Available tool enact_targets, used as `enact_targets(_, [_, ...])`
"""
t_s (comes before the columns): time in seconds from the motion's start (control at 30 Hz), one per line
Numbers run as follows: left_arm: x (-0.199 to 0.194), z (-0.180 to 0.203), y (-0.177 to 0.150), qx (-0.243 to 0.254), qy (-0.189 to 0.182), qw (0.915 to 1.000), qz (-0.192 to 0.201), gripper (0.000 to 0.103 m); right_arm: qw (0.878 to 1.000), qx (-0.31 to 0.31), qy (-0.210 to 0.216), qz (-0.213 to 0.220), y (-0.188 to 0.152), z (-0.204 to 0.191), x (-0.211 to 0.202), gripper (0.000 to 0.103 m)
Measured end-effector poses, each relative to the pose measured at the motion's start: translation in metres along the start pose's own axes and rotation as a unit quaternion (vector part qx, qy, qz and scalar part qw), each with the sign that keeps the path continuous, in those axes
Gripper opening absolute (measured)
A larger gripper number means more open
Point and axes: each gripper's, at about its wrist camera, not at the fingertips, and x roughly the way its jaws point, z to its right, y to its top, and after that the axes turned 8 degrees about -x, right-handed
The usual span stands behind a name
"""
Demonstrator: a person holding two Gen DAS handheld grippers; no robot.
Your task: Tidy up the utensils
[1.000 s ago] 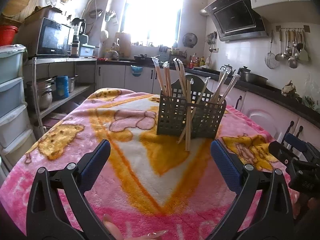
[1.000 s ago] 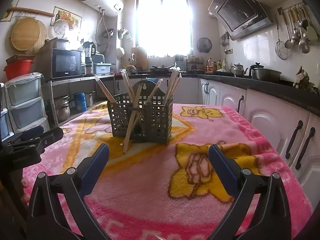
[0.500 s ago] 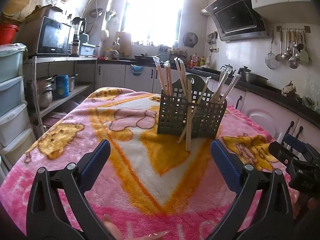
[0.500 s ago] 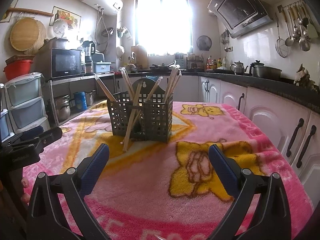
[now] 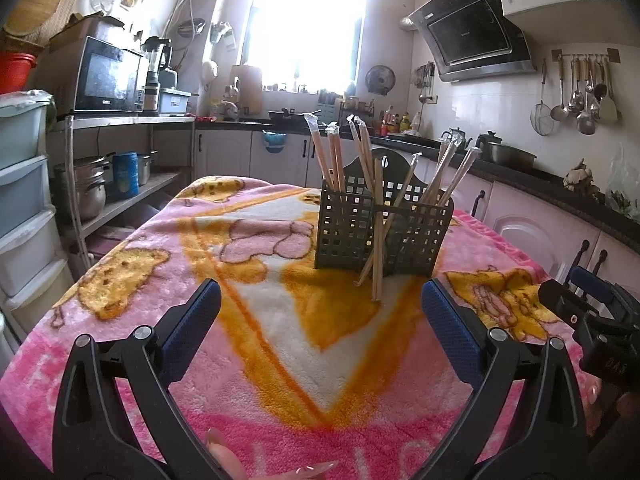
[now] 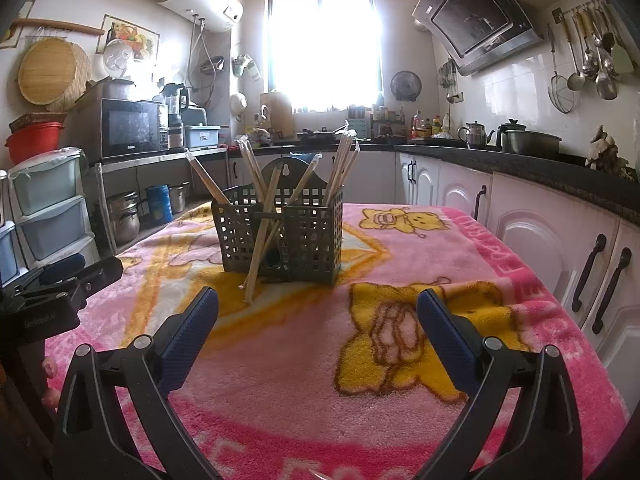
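Grey-green perforated plastic utensil caddy [image 5: 382,228] stands upright near the middle of the table, on a fluffy pink-and-yellow cartoon blanket [image 5: 280,340], with paper-wrapped wooden chopsticks [image 5: 332,160] fanning out of its compartments. Two more wrapped sticks [image 5: 376,248] sit outside the basket (their lower tips on the blanket, their upper ends leaning against the front wall); the right wrist view shows the same pair [image 6: 262,240] propped at the caddy's front.

Judging from that, the sorting is mostly done and these leaning sticks look like the leftover work. The left gripper [image 5: 320,320] hangs low over the blanket with its blue-padded jaws spread wide and nothing between them; the right gripper [image 6: 318,320] is likewise wide apart and empty, and shows at the right edge of the left view. Both are well short of the caddy.

The next move probably calls for one gripper to advance, close on a leaning stick partway up its length, lift it clear of the rim and drop it into a compartment, perhaps with the other steadying the light basket.

Open blanket lies between grippers and caddy, so the approach is free. To the right the table edge runs near white cabinet doors [image 6: 540,240]; to the left, stacked plastic drawers [image 5: 24,216] stand beside the table.
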Motion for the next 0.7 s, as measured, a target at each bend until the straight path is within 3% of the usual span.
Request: enact_targets(0.7, [-0.0001,0.0018,-0.0017,0.005,0.003,1.0000,-0.001,0.092,1.000,0.002,-0.001,0.001,0.0003,0.0024,-0.0005,0.097])
